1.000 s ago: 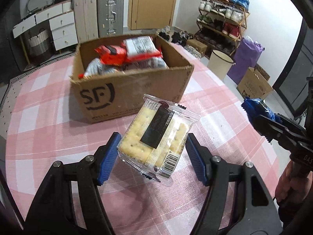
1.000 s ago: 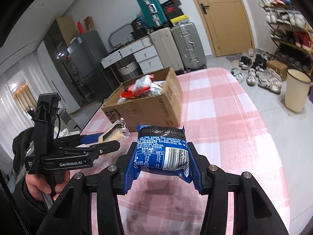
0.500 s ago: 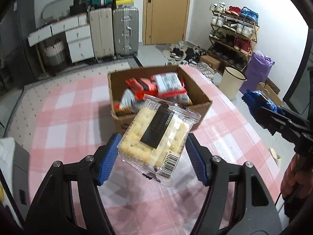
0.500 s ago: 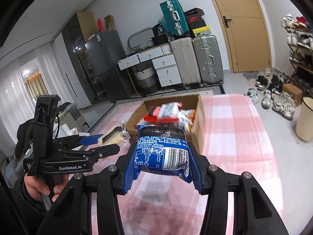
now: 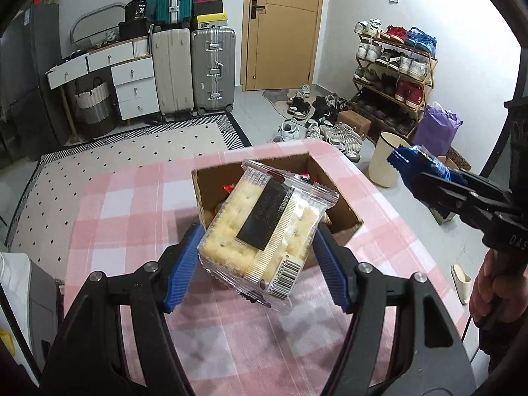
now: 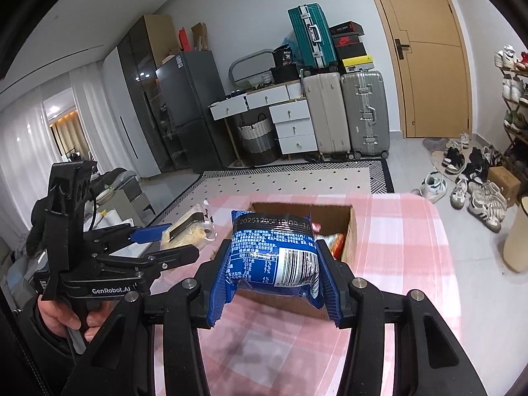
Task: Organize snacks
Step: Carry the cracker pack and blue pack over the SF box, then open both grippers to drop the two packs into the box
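My left gripper [image 5: 255, 247] is shut on a clear cracker pack [image 5: 264, 224] with a black label, held high over the pink checked table [image 5: 132, 204]. Behind the pack stands an open cardboard box [image 5: 340, 211] holding red and white snack bags. My right gripper [image 6: 270, 257] is shut on a blue snack bag [image 6: 274, 250], also raised in front of the box [image 6: 351, 231]. In the left wrist view the right gripper [image 5: 425, 181] appears at the right edge, gripping the blue bag [image 5: 419, 161]. The right wrist view shows the left gripper [image 6: 171, 241] with its crackers [image 6: 188, 227] at the left.
The table's far edge [image 6: 396, 198] lies just beyond the box. On the floor past it are a patterned rug [image 5: 132, 151], suitcases [image 5: 211, 69], white drawers [image 5: 132, 89], scattered shoes [image 5: 316, 125], a cream bin [image 5: 384, 161] and a shoe rack [image 5: 392, 72]. A hand [image 5: 491, 290] holds the right tool.
Both grippers have risen with their packs, so the box now looks smaller and lower, partly hidden behind each pack. More of the room and floor shows beyond the table.
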